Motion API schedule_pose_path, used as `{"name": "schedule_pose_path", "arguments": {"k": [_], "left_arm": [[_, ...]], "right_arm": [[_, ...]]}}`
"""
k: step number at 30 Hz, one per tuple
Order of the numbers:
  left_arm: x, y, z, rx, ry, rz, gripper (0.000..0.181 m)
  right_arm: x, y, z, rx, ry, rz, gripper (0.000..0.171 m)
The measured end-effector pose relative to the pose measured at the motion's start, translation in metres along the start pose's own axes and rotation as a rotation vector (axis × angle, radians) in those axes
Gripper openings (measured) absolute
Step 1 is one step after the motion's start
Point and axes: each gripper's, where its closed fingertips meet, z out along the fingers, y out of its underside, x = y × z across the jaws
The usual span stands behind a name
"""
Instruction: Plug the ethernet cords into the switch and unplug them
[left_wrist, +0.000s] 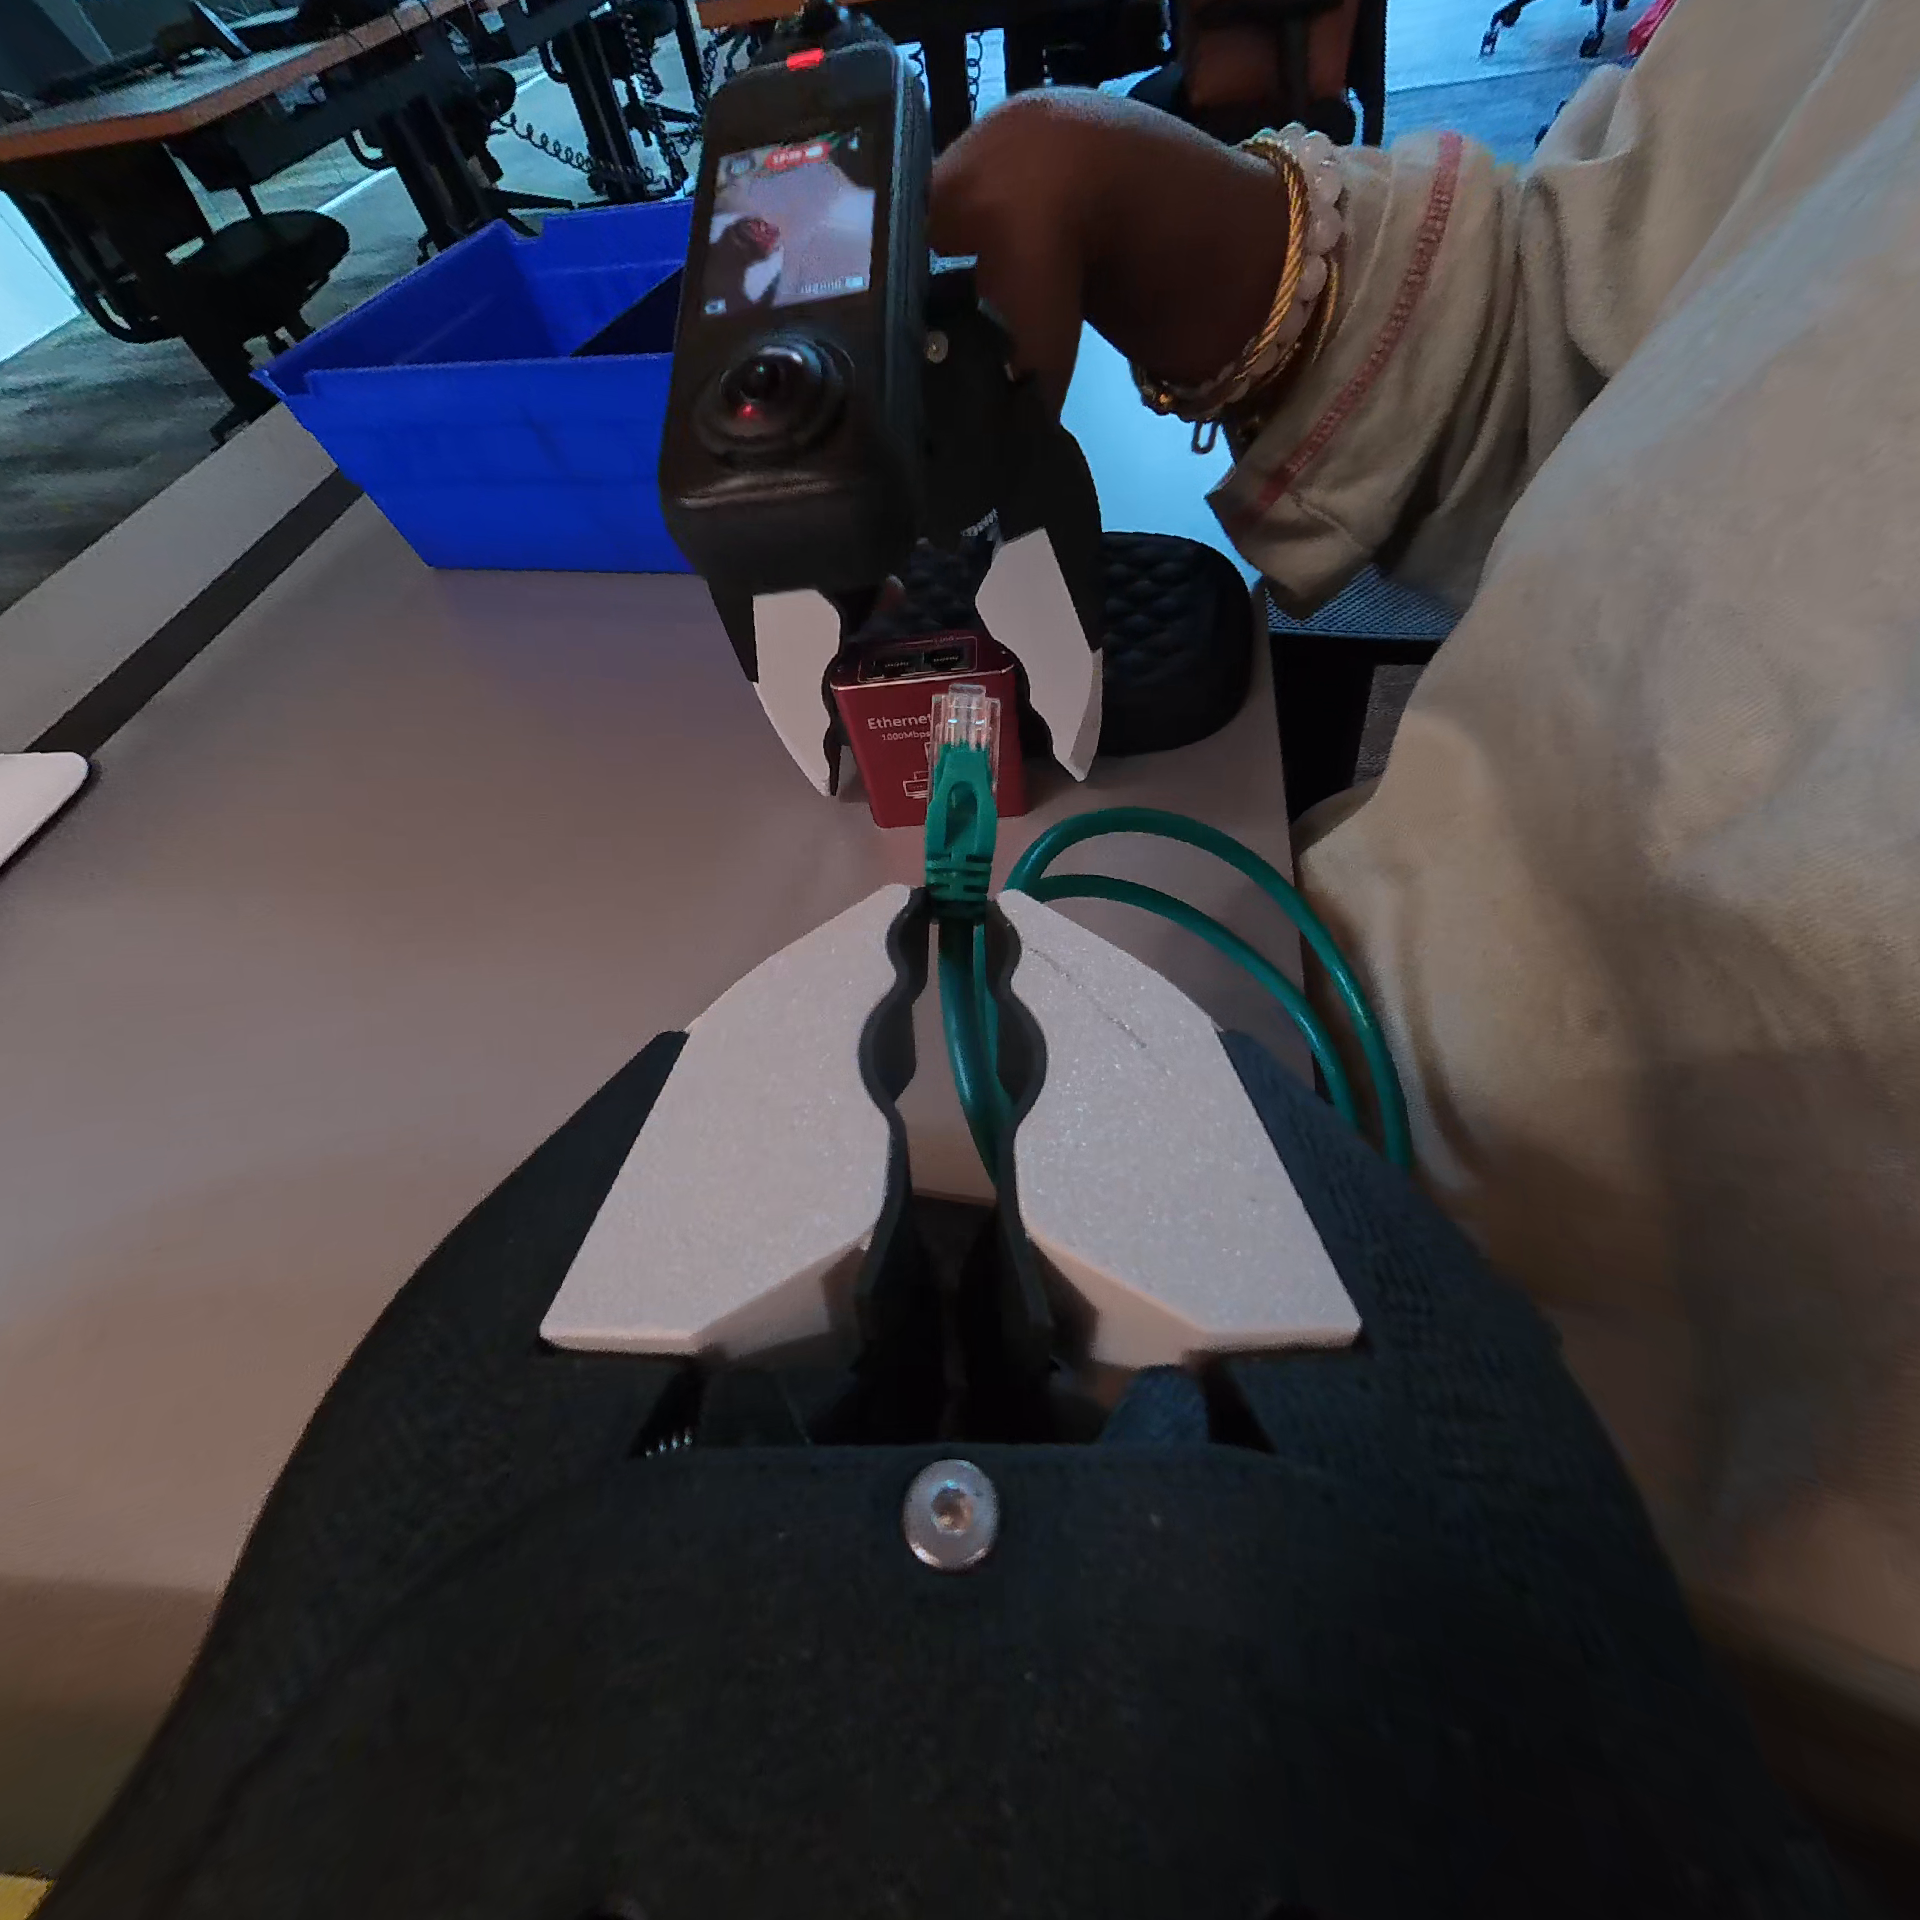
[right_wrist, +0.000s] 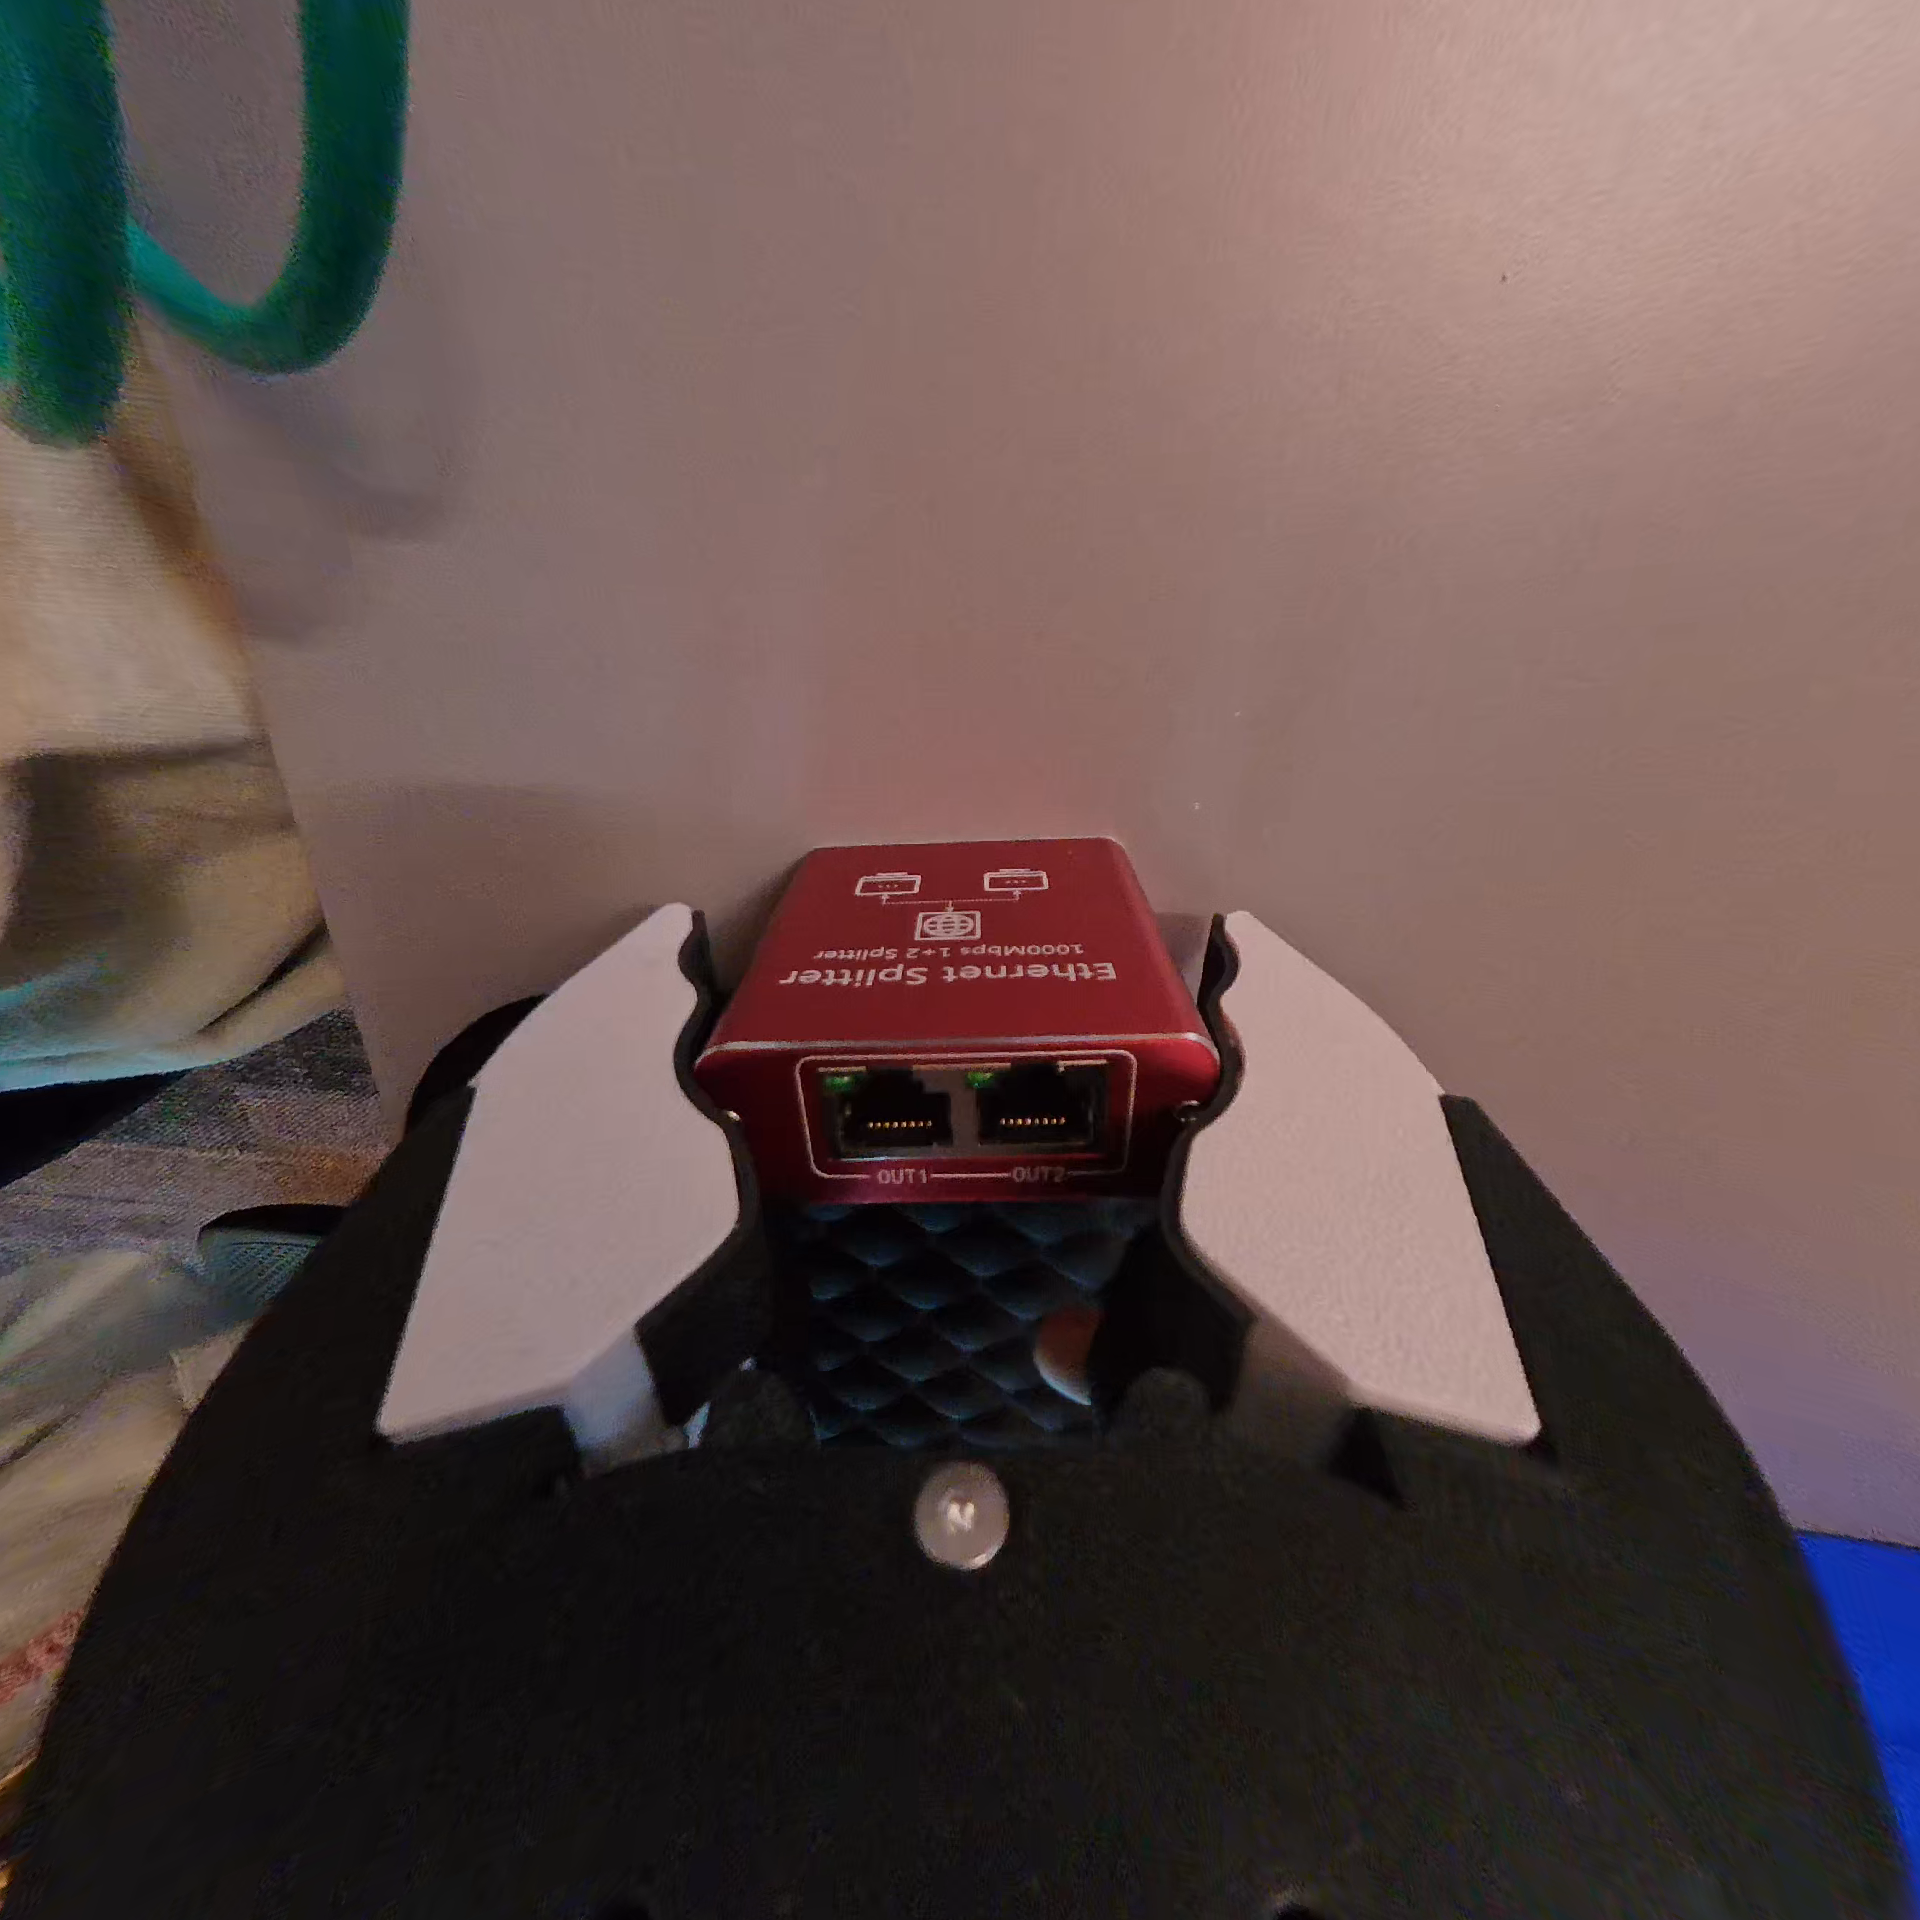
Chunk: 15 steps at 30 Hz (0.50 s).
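Observation:
A small red switch (left_wrist: 896, 740) lies on the grey table (left_wrist: 416, 883) with its two empty ports turned toward the right wrist camera (right_wrist: 956, 1122). My right gripper (right_wrist: 956, 925) is shut on the switch (right_wrist: 956, 997), one finger on each side; it also shows in the left wrist view (left_wrist: 956, 774), reaching down from behind. My left gripper (left_wrist: 956, 904) is shut on a green ethernet cord (left_wrist: 977, 1039) just behind its boot. The clear plug (left_wrist: 961, 727) sticks out past the fingertips, close in front of the switch and not in a port. The cord loops off to the right (right_wrist: 343, 208).
A blue bin (left_wrist: 488, 416) stands at the back left of the table. A black quilted object (left_wrist: 1174, 644) lies behind the switch. A person's hand and cream sleeve (left_wrist: 1558, 520) fill the right side, past the table's right edge. A white object (left_wrist: 31, 800) sits at the left.

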Motion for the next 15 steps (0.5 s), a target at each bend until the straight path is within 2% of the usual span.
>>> {"name": "schedule_pose_path", "arguments": {"k": [3, 6, 8, 12, 15], "left_arm": [[-0.001, 0.004, 0.003, -0.018, -0.001, -0.013, 0.011], [-0.004, 0.011, 0.006, -0.044, -0.003, -0.042, 0.011], [-0.006, 0.015, 0.008, -0.061, -0.006, -0.06, 0.011], [-0.01, 0.014, 0.012, -0.061, -0.015, -0.093, 0.01], [-0.009, 0.009, 0.018, -0.065, -0.018, -0.103, 0.01]], "right_arm": [[0.0, -0.003, -0.001, 0.073, 0.005, -0.004, 0.09], [0.002, -0.008, -0.006, 0.271, 0.016, -0.003, 0.089], [0.005, -0.023, -0.026, 0.523, 0.041, 0.022, 0.089], [-0.003, -0.057, -0.107, 1.193, 0.036, 0.031, 0.088], [-0.013, -0.062, -0.139, 1.49, -0.025, 0.033, 0.088]]}}
